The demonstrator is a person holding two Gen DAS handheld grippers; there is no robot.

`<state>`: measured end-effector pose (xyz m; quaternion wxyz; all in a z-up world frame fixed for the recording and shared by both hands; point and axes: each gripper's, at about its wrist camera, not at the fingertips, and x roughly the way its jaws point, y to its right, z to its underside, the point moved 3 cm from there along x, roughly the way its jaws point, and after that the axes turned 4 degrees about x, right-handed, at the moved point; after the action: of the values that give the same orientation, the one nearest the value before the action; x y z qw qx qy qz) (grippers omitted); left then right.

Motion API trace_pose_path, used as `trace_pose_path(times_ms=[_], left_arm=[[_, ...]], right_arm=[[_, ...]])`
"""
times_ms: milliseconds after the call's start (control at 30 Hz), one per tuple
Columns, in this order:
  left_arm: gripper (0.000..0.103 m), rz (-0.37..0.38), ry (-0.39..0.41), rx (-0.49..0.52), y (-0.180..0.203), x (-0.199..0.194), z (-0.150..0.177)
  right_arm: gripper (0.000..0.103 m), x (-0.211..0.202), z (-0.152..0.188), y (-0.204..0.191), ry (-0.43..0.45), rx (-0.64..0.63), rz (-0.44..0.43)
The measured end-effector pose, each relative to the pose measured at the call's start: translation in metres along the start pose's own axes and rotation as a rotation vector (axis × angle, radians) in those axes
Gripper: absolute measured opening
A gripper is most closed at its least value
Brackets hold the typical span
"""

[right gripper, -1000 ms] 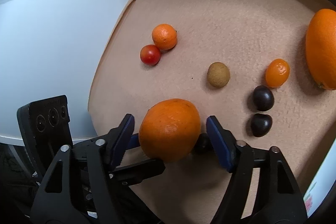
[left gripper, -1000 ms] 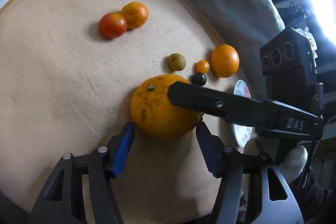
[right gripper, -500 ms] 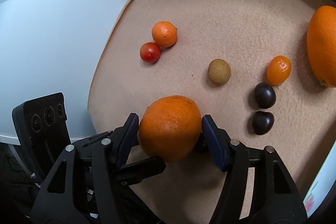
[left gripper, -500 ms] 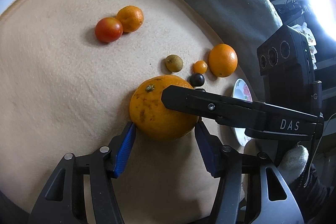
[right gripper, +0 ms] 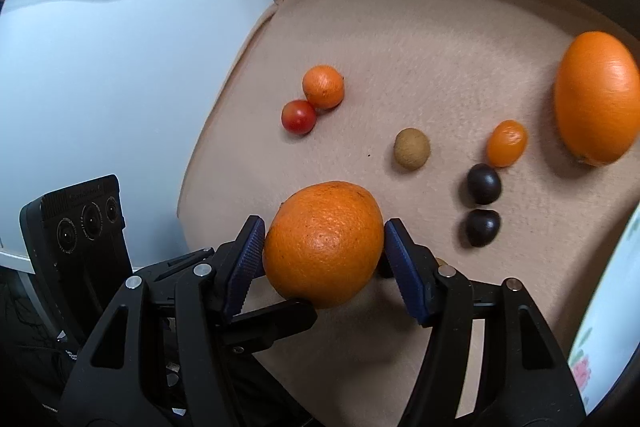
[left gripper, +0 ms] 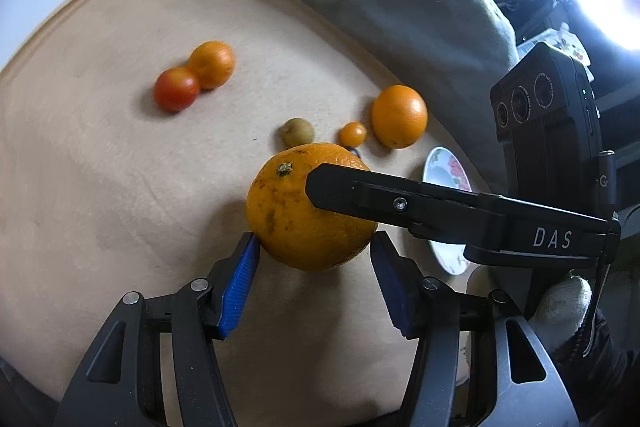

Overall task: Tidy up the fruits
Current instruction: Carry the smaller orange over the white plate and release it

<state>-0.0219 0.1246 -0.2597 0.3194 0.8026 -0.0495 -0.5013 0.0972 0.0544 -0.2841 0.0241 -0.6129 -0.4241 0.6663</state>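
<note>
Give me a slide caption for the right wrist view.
Right tongs grip an orange above a beige mat scattered with fruit.
</note>
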Motion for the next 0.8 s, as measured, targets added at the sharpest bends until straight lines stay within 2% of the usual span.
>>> trace_pose_path(times_ms=[333,800], left_arm=[[0.057,0.025,-0.012,0.087,0.039,0.007,-0.002],[0.057,0.096,-0.092,0.224,0.106,0.041,0.002]], right_arm=[[0.065,-0.047,0.013,0.018,0.084,0.052,0.021],[0.065,-0.117,0.039,0.072,0.191,0.173,0.071]])
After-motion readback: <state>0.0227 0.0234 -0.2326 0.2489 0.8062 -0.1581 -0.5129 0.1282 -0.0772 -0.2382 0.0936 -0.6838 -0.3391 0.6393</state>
